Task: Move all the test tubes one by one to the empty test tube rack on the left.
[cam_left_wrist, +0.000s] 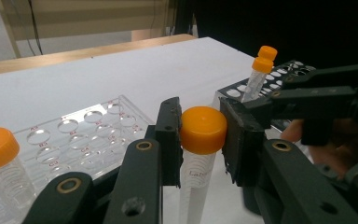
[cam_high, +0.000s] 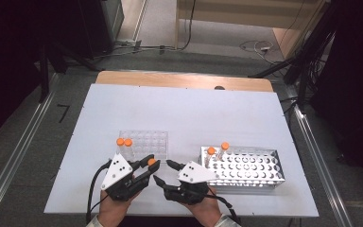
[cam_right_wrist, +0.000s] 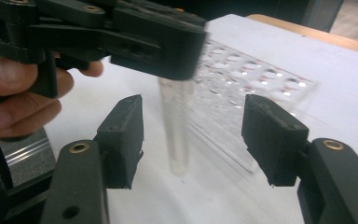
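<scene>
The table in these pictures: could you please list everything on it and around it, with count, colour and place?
Table: one, white top, wooden far edge.
Clear rack: one, transparent, left of centre.
Metal rack: one, silver, right of centre.
Tubes in clear rack: two, orange caps, its left end.
Tubes in metal rack: two, orange caps, its left end.
Held tube: one, clear with orange cap, between the racks.
Left hand-held gripper: one, black, shut on the held tube just below its cap.
Right hand-held gripper: one, black, open around the tube's body.
</scene>
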Tool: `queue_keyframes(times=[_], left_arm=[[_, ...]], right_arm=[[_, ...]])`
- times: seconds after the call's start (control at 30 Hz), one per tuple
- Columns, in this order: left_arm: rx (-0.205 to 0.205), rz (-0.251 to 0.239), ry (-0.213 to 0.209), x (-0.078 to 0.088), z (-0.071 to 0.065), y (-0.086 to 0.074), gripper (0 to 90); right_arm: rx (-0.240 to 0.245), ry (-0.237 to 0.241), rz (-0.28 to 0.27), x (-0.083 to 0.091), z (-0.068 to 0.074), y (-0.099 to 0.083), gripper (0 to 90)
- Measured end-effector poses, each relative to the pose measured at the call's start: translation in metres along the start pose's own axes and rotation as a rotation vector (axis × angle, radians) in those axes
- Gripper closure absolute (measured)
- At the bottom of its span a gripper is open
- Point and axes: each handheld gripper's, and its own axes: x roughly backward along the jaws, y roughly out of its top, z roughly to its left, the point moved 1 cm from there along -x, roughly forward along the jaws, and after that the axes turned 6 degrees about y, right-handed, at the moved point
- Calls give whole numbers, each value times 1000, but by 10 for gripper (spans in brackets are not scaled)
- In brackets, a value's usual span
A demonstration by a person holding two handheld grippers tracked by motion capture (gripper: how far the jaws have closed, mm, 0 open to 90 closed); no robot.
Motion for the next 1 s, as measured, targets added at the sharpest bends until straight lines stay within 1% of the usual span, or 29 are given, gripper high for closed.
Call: queue_keyframes(times=[0.07,0.17,0.23,0.3,0.37,0.47,0.53,0.6,0.67,0.73,0.93,1.0], left_arm=[[6,-3,0,0,0,1,705],[7,-1,3,1,1,1,705],[7,0,5,2,2,2,705],[12,-2,9,3,3,3,705],[16,-4,13,3,6,5,705],[28,-11,42,5,11,8,705],[30,-16,52,5,14,11,705],[30,-13,58,6,18,14,705],[26,-15,67,5,20,16,705],[21,-7,74,5,22,17,705],[18,-23,86,6,28,24,705],[15,-22,88,7,29,25,705]], right_arm=[[-9,-11,-2,8,-5,-2,339],[-47,3,-7,22,-10,-4,297],[-39,7,-2,31,-10,-5,272],[-26,-3,2,40,-10,-7,256],[-25,-13,-1,48,-11,-9,239],[-45,-34,0,58,-16,-13,205],[-60,-49,-13,65,-21,-15,205],[-64,-64,-16,70,-24,-16,205],[-70,-84,-22,76,-26,-19,204],[-83,-99,-28,79,-29,-21,199],[-94,-136,-21,85,-37,-26,195],[-105,-146,-19,85,-39,-27,194]])
